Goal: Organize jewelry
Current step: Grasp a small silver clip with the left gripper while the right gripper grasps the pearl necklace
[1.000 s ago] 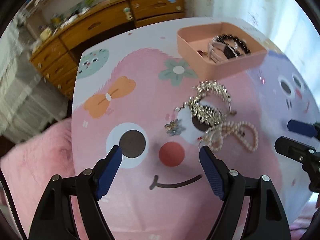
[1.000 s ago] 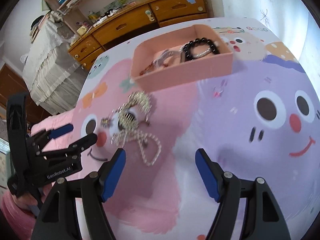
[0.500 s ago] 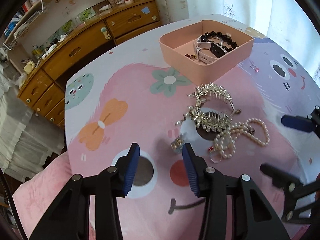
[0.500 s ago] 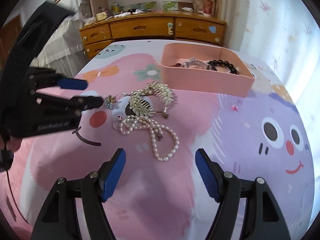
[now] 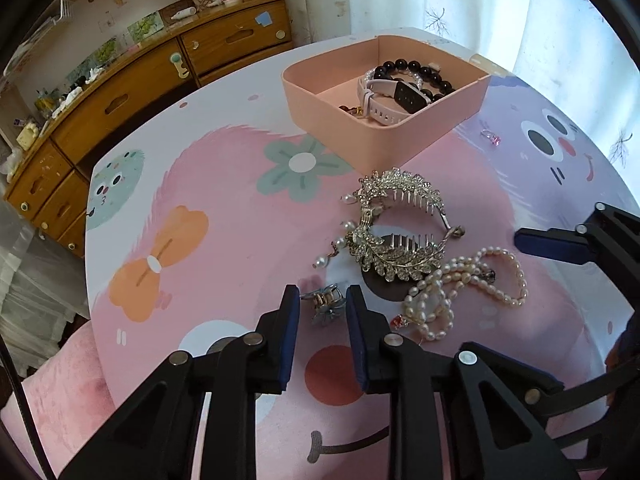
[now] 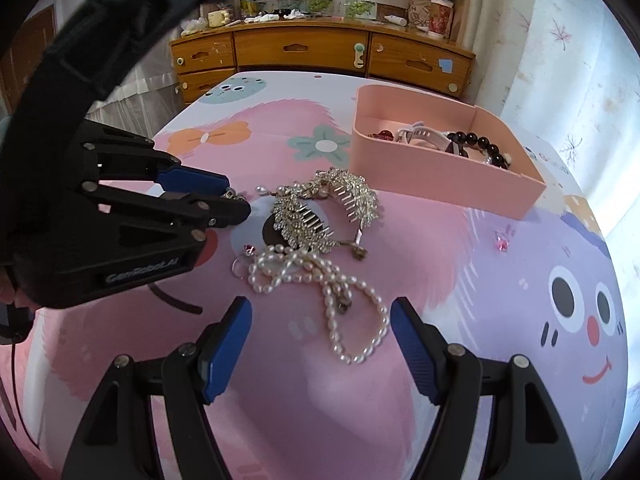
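The left tool (image 5: 322, 312) pointed steeply down at the table (image 5: 224, 208), whose cover was printed with cartoon faces. Its jaws had just been closing, and a small blue-and-silver hair claw (image 5: 326, 306) sat between the blue pads (image 5: 291, 332). The pads stood close on either side of the claw; whether they pressed on it could not be told. The claw lay on the table surface.

The right tool (image 6: 322, 334) was released, its jaws spread wide above the table with nothing between them. Just beyond its fingertips lay a pearl necklace (image 6: 332, 284) in loose loops. A small ring with a red stone (image 6: 248, 250) lay at the necklace's left end.

Touching the far side of the necklace were two rhinestone leaf-shaped hair combs (image 6: 320, 208), one lying partly over the other. A small pink-stoned piece (image 6: 501, 242) lay apart on the purple area of the cover.

Farther back stood a pink tray (image 6: 440, 176). It held a black bead bracelet (image 6: 478, 144), a white-strapped watch (image 6: 420, 134) and a small dark red item (image 6: 380, 134).

Beyond the table stood a wooden dresser (image 6: 320, 48) with clutter on top.
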Demonstrator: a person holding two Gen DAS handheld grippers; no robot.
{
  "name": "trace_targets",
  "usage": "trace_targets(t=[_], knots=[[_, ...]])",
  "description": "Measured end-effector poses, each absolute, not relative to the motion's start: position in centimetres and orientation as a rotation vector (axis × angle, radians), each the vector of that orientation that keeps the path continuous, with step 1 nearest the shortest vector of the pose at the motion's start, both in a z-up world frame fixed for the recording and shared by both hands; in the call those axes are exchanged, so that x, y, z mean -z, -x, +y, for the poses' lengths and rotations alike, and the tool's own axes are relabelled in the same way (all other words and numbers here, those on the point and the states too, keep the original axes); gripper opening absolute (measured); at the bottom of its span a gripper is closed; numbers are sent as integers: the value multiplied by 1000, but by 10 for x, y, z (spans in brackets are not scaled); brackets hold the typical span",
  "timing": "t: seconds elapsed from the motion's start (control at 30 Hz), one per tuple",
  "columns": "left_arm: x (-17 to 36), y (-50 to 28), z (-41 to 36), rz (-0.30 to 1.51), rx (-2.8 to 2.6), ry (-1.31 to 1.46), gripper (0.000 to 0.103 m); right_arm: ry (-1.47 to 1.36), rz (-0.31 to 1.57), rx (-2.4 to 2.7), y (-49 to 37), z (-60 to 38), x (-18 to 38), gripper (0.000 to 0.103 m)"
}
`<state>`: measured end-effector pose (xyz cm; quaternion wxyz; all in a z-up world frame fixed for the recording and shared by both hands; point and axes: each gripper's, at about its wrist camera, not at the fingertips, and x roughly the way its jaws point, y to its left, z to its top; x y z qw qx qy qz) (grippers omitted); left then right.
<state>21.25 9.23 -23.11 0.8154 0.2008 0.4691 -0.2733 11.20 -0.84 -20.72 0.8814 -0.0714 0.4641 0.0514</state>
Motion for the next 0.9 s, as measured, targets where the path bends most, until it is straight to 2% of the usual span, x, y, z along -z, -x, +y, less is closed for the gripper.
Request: trace_targets(t=[0.3,0.4,0.47,0.5,0.57,0.9], knots=[[219,-219,103,993,563,-318,22,116,977,-94,-130,-12,215,71],[215,-219,106,983,557,-307,22,122,963,-109,-129,-9,215,56],[214,-220,108,983,554,-299,22,125,958,-111,-127,-6,214,38],[214,-220,108,982,552,-300,22,129,957,-114,-127,-4,214,33],[214,-221,108,993,547,-303,22,148,960,-138,-126,2,213,14],[206,-221,111,1001,518,-257,22,63,1021,-177,-131,-6,209,11]])
